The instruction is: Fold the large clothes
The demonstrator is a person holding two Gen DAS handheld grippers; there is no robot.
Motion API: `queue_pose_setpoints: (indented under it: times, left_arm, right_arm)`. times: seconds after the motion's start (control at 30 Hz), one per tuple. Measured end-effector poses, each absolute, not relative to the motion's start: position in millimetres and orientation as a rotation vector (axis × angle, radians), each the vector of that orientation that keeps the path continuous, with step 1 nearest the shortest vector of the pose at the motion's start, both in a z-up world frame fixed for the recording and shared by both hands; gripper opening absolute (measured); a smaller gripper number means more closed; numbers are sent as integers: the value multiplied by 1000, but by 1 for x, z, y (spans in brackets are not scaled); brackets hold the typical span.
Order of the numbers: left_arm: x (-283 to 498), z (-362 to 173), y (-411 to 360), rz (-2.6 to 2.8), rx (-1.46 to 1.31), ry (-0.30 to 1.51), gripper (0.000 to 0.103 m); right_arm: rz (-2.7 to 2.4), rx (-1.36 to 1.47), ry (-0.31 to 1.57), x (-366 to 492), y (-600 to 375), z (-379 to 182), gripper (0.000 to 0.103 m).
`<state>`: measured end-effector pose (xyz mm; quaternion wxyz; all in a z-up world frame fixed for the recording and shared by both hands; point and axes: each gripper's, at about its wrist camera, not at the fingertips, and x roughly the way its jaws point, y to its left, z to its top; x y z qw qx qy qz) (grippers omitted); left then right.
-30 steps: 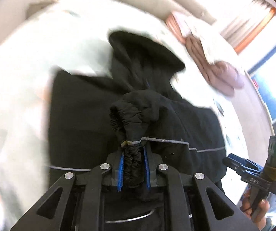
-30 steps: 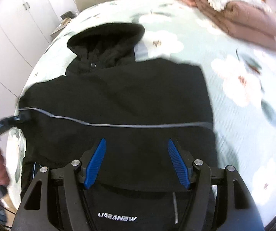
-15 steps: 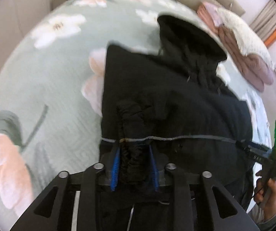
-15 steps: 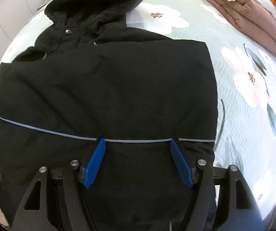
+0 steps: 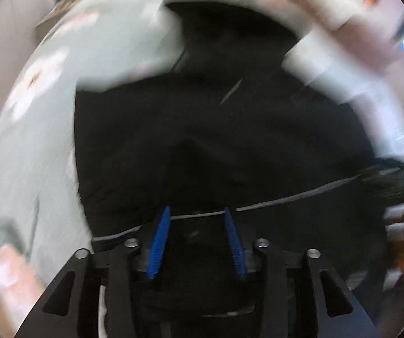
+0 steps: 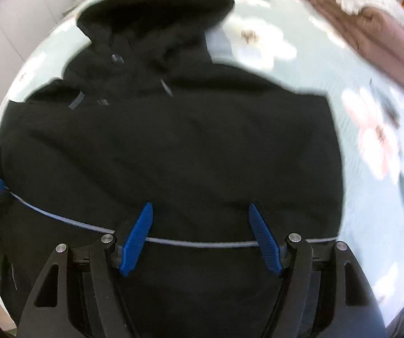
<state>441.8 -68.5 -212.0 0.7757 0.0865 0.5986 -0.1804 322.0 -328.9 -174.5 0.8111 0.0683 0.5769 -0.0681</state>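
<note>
— So where's the jacket now?

— Flat on the bed, hood at the far end, pale stripe across near the hem

— And the two tools?

— Left hand-held gripper is opening, nothing pinched that I can see, though it's blurred. Right hand-held gripper stands apart over the stripe, empty

— How will it handle?

— Soft, padded, bulky I'd guess, likely a bit slippery. Best pinched at the hem or a side edge, both grippers together
</note>
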Motion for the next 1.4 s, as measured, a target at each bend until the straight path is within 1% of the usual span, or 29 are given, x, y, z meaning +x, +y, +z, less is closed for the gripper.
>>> queue_pose_setpoints:
  times: [0.07, 0.13, 0.17, 0.23, 0.3, 0.4, 0.47, 0.53, 0.67, 0.77, 0.8, 0.83, 0.87, 0.9, 0.93, 0.97, 1.0, 1.03, 1.13, 1.2, 1.23, 1.3, 1.33, 1.37, 1.4]
  left_arm:
    - [443, -208, -64, -408, 147, 1281, 37]
    - [444, -189, -61, -475, 118, 1269, 37]
    - [445, -177, -59, -519, 89, 1250, 37]
    - [454, -137, -50, -621, -3, 1148, 37]
    - [481, -106, -50, -639, -31, 1053, 37]
    - [537, -87, -59, -597, -10, 961, 37]
    - [578, -87, -71, -547, -3, 931, 37]
    - [625, -96, -79, -473, -20, 992, 37]
    - [677, -115, -89, -450, -107, 1066, 37]
    - [705, -150, -105, -439, -116, 1139, 37]
    - [714, -168, -109, -426, -112, 1175, 37]
    - [725, -182, -114, -432, -119, 1190, 37]
    - [733, -191, -123, -432, -116, 1196, 37]
    - [743, -203, -129, -417, -109, 1207, 37]
    - [749, -213, -134, -394, -103, 1212, 36]
    - [751, -218, -135, -373, -112, 1195, 12]
    - [754, -219, -131, -363, -147, 1172, 8]
    - [754, -216, -124, -369, -189, 1163, 7]
    - [734, -188, -88, -439, -317, 1094, 7]
    - [719, -187, -73, -483, -353, 1106, 7]
    - [717, -195, -72, -484, -335, 1127, 7]
    - [717, -227, -81, -453, -234, 1205, 8]
    - [720, -240, -88, -439, -187, 1234, 11]
    - [720, -254, -94, -443, -146, 1260, 11]
    - [718, -259, -96, -452, -121, 1231, 11]
  right_arm:
    - [-129, 156, 1233, 321, -332, -174, 74]
    - [-97, 151, 1247, 322, -335, -166, 72]
    - [-70, 169, 1232, 323, -338, -155, 72]
    - [-14, 216, 1163, 329, -347, -128, 72]
    - [-26, 210, 1074, 345, -360, -98, 72]
    - [-67, 209, 986, 379, -379, -75, 72]
    - [-103, 216, 960, 415, -393, -70, 72]
    - [-118, 221, 945, 450, -404, -74, 72]
    - [-123, 219, 981, 506, -420, -101, 72]
    - [-140, 246, 1027, 536, -428, -128, 71]
    - [-142, 267, 1033, 545, -432, -135, 68]
    - [-140, 277, 1033, 548, -434, -140, 51]
    - [-126, 286, 1036, 556, -437, -148, 41]
    - [-113, 289, 1049, 563, -437, -155, 32]
    - [-112, 286, 1051, 567, -437, -160, 18]
    - [-129, 263, 1044, 570, -436, -163, 15]
    - [-133, 242, 1027, 569, -435, -161, 14]
    - [-119, 245, 999, 565, -437, -156, 11]
    - [-72, 263, 897, 545, -449, -133, 9]
    - [-17, 311, 883, 540, -458, -135, 9]
    - [-7, 313, 910, 543, -458, -146, 9]
    - [-40, 271, 991, 553, -454, -177, 9]
    - [-45, 264, 1022, 556, -453, -189, 9]
    - [-35, 267, 1061, 559, -452, -206, 9]
    - [-22, 282, 1083, 561, -454, -215, 9]
